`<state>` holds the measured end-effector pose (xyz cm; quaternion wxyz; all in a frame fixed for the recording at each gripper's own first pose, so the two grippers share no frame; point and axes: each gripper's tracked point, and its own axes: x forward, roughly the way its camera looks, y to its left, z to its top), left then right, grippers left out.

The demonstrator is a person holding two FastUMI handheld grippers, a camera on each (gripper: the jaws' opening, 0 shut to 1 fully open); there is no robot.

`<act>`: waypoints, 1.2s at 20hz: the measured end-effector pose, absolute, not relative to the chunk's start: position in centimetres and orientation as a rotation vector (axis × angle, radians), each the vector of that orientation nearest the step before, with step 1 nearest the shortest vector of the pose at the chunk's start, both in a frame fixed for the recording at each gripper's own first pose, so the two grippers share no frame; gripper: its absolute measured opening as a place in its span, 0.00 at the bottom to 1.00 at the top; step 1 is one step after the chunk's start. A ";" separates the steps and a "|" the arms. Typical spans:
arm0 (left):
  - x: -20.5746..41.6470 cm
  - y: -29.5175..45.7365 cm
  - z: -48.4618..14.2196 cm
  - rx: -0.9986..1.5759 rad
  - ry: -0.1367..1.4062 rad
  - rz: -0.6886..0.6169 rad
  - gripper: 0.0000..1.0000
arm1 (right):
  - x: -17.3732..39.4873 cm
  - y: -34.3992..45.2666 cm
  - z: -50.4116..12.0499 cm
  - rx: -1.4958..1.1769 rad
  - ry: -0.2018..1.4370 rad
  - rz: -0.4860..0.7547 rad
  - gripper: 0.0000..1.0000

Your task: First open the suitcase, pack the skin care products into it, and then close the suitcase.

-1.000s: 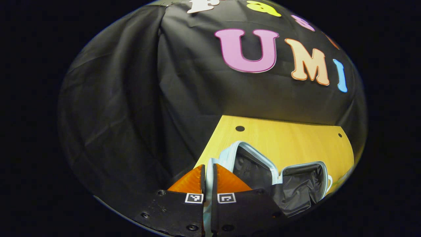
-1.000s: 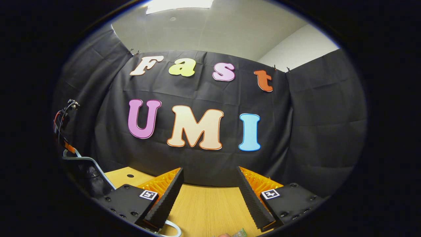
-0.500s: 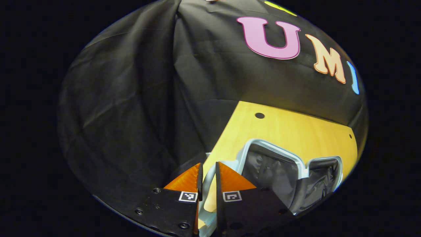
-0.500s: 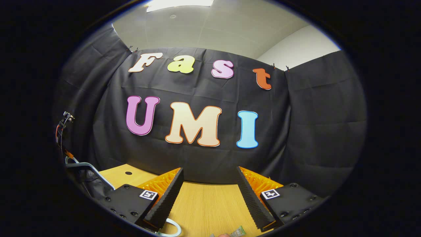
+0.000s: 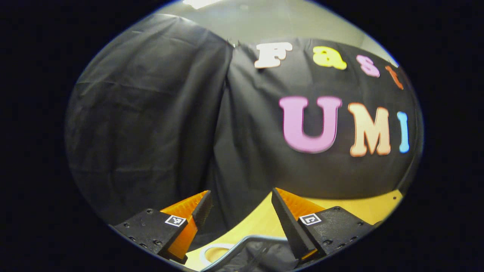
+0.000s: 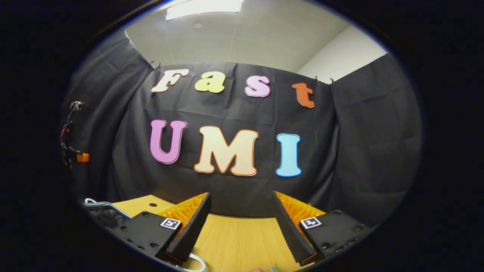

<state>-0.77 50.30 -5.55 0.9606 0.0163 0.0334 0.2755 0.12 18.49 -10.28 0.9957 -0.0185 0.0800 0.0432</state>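
Across the bottom of both views, the wooden worktop (image 6: 234,241) is lying pale and bare toward the booth's black cloth wall (image 6: 359,151). On it, the suitcase (image 5: 242,252) is lying open, its light rim and dark lining showing just below the left gripper (image 5: 242,211); in the right gripper view the same rim is showing at the far left edge (image 6: 102,206). Left gripper fingers (image 5: 284,219) are standing wide apart, gripping nothing. Right gripper (image 6: 242,215) is hovering over the worktop, fingers (image 6: 191,226) likewise spread wide and holding nothing. A small green-tinted item (image 6: 273,268) is peeking in at the bottom edge; too cropped to identify.
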 end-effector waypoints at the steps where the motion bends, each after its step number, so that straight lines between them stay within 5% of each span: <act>1: -1.0 49.1 -4.4 0.033 0.033 0.556 0.94 | 0.3 18.2 -10.1 -0.039 0.157 0.105 0.98; 8: -2.8 39.2 -0.5 -0.008 -0.026 0.455 0.90 | 1.2 14.2 -8.6 0.024 0.124 0.157 0.98; 13: -1.4 28.5 1.6 -0.069 -0.146 0.257 0.94 | 1.0 11.4 -9.0 0.050 0.133 0.171 1.00; 24: -0.2 9.4 -5.5 -0.007 0.031 0.085 0.94 | -0.3 5.2 -9.8 0.083 0.151 0.190 0.98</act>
